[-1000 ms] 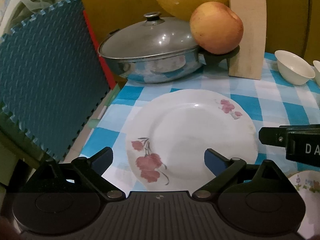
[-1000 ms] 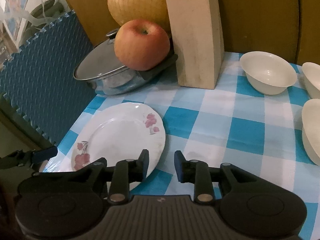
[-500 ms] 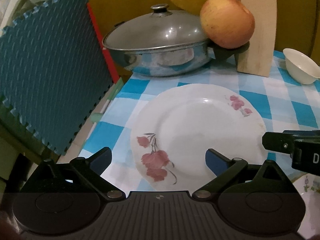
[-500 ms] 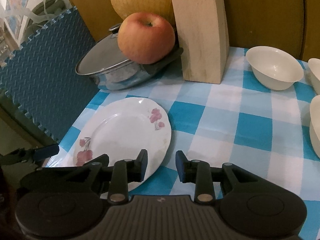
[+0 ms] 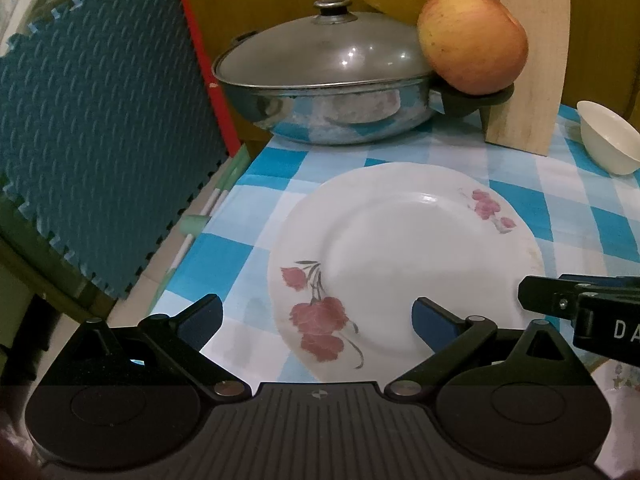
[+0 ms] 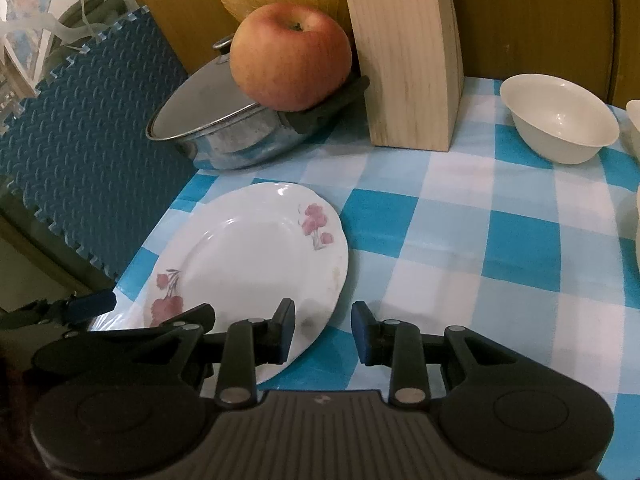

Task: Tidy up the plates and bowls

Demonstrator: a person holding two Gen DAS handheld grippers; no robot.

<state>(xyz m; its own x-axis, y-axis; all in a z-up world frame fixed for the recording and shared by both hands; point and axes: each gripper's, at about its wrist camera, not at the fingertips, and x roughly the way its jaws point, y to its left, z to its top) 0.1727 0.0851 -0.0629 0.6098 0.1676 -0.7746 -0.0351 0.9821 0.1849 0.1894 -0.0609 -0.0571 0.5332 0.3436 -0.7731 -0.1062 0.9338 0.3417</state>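
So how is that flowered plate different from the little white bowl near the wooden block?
The plate is flat and wide; the bowl is deep and looks narrower. The plate carries pink flower prints, while the bowl is plain. The plate lies near the table's left edge, just ahead of both tools, while the bowl sits farther back, right of the wooden block. Both are white, empty, and rest upright on the checked cloth.

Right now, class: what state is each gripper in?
Left gripper: open wide, holding nothing, above the floral plate.
Right gripper: partly open, empty, at the plate's edge.
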